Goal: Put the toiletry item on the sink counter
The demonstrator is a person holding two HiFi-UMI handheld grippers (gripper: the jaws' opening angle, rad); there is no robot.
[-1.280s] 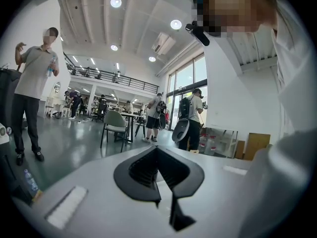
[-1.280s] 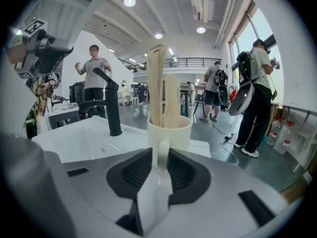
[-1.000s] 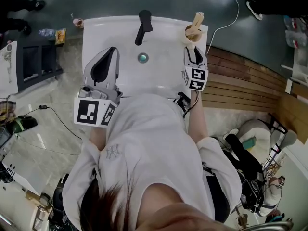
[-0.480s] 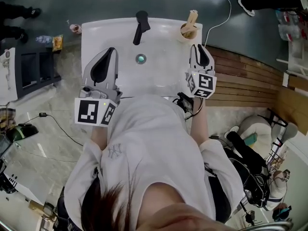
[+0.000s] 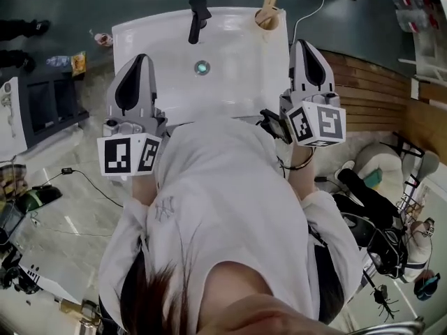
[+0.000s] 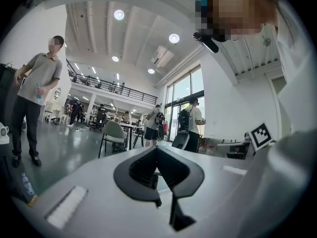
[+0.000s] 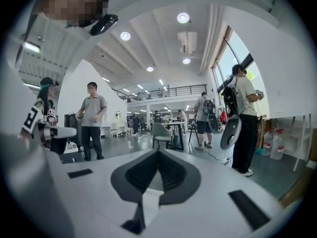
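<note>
A tan cup (image 5: 267, 17) with wooden toiletry sticks stands upright on the far right corner of the white sink counter (image 5: 237, 82). My right gripper (image 5: 305, 46) is raised well above the counter's right edge and apart from the cup. Its jaws have just closed with nothing between them. The right gripper view shows the right gripper (image 7: 158, 152) shut and pointing level into the hall. My left gripper (image 5: 135, 63) hovers over the sink's left edge, shut and empty. In the left gripper view the left gripper (image 6: 157, 150) also faces the hall.
A black faucet (image 5: 197, 16) and a drain (image 5: 202, 67) sit mid-sink. A dark shelf unit (image 5: 42, 107) stands at the left and wooden decking (image 5: 377, 89) at the right. Several people stand about the hall, one close by (image 7: 241, 118).
The right gripper left the cup, closed, and rose to the right toward the camera. The cup stays on the counter. The left gripper rose a little.
</note>
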